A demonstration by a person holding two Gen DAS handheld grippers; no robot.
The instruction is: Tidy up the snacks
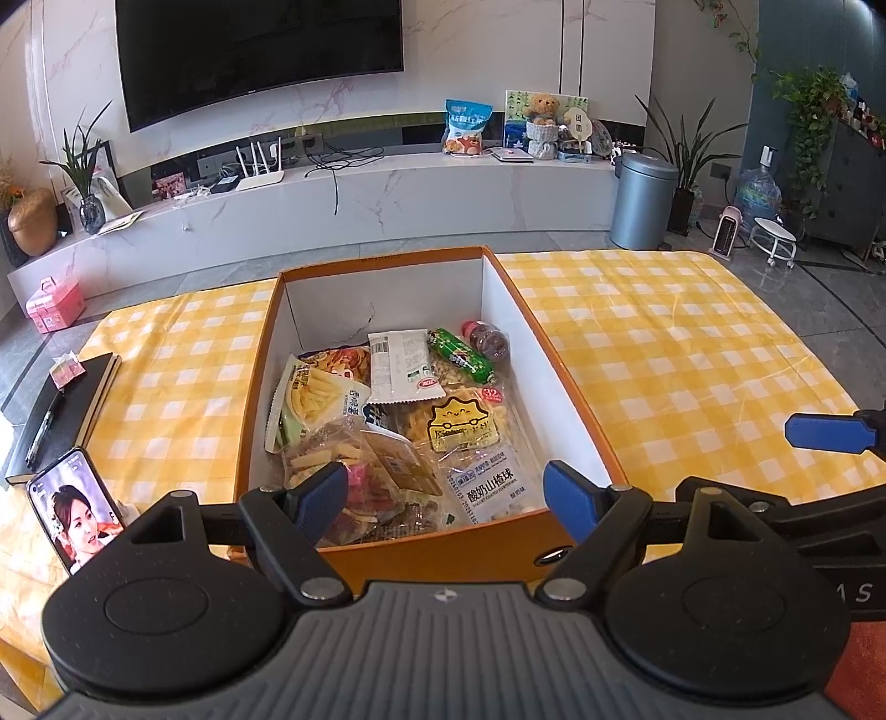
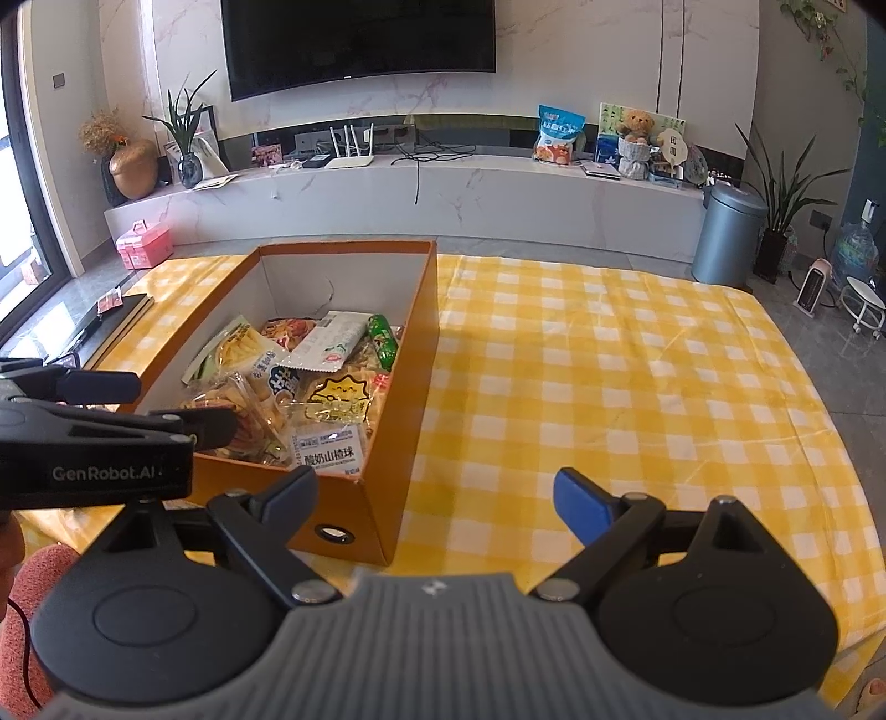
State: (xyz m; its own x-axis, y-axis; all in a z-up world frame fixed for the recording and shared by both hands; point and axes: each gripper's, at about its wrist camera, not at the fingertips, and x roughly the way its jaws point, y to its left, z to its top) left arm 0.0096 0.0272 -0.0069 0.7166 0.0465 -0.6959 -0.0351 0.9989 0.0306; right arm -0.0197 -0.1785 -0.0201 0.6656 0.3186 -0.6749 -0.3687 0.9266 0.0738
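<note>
Both sets of jaws stand wide and empty, left gripper (image 1: 446,495) over the orange box (image 1: 252,410) on the desk, right gripper (image 2: 434,498) beside it; the snack packets (image 1: 398,426) inside look light, crinkly, slippery; pinch a sealed edge.

A dark television (image 2: 359,41) hangs on the white marble wall (image 2: 581,61) above a long pale console (image 2: 443,199). Grey floor tiles (image 1: 841,310) spread far right, by a grey bin (image 2: 728,232); daylight seemingly enters a left window (image 2: 16,183).
</note>
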